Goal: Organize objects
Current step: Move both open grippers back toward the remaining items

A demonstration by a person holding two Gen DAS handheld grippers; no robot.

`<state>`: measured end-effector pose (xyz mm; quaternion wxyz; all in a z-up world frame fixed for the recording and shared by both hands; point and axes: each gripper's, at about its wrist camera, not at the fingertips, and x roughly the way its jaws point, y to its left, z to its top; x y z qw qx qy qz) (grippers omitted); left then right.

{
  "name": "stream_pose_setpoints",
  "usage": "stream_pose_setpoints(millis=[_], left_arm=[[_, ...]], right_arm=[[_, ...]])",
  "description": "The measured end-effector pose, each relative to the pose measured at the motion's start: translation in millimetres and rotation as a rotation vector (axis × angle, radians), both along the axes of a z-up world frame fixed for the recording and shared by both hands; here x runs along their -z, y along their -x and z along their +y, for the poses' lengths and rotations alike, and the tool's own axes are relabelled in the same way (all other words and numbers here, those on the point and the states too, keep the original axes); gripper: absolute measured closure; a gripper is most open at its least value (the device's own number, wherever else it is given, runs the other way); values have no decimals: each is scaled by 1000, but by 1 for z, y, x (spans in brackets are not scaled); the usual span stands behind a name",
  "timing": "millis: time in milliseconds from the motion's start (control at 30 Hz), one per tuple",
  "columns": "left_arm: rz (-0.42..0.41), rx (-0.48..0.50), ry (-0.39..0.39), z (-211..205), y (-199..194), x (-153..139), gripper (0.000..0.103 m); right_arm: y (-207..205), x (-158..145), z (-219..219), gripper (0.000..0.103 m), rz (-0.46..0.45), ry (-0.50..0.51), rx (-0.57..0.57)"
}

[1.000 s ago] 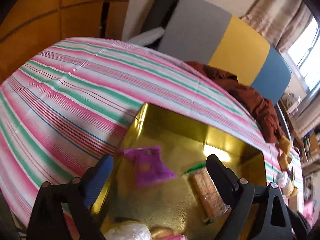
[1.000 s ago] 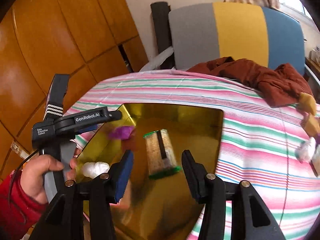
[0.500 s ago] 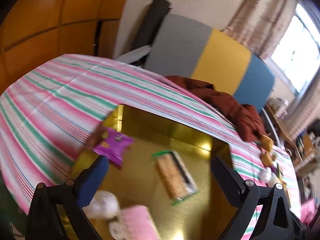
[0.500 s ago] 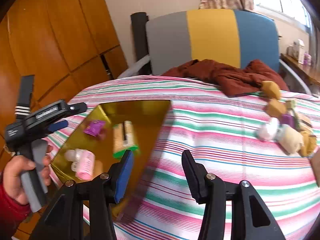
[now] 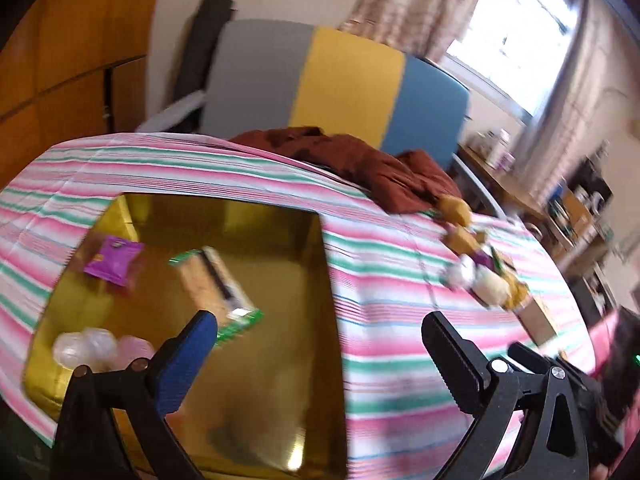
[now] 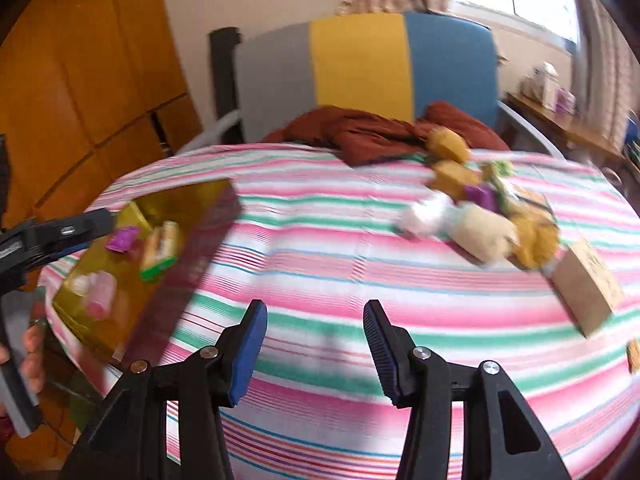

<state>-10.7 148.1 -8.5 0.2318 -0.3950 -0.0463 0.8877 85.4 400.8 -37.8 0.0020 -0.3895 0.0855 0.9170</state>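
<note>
A gold box [image 5: 280,240] sits on the striped table at the left; it also shows in the right wrist view [image 6: 192,200]. Inside lie a purple packet [image 5: 114,260], a green-edged cracker pack [image 5: 218,284] and pale wrapped items [image 5: 86,346]. My left gripper [image 5: 320,336] is open and empty above the box's right edge. My right gripper [image 6: 314,320] is open and empty over bare cloth. A pile of loose snacks [image 6: 476,208] lies at the right; it also shows in the left wrist view [image 5: 480,272]. A brown carton [image 6: 588,288] lies beside it.
A red-brown cloth [image 6: 384,128] lies at the table's far edge against a grey, yellow and blue chair back [image 6: 360,68]. Wooden cabinets [image 6: 80,80] stand to the left. A cluttered shelf [image 5: 572,208] stands at the right.
Both grippers have swung right, away from the gold box and toward the snack pile. The box has shifted left in both views. Both stay open and empty.
</note>
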Motion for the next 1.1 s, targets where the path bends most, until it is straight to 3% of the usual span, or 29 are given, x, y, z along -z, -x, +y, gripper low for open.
stream_pose_setpoints(millis=[200,433,733,800,900,1100], left_arm=[[15,93,36,41,-24,5,0],[-26,158,58,73,-44,21,0],[-59,191,89,101,-54,35,0],[-64,192,95,103,-54,37,0],[-66,181,113,105,-51,39,0],[-90,174,114,108,-42,43,0]], right_arm=[[-20,24,47,52,-51,0,92],[-24,46,92,52,-73,-6,165],[51,31,125,51,-12,-166,131],[69,29,130,43,-14,-197,99],[89,31,135,42,-25,-249,51],[103,43,146,40,-49,-218,52]])
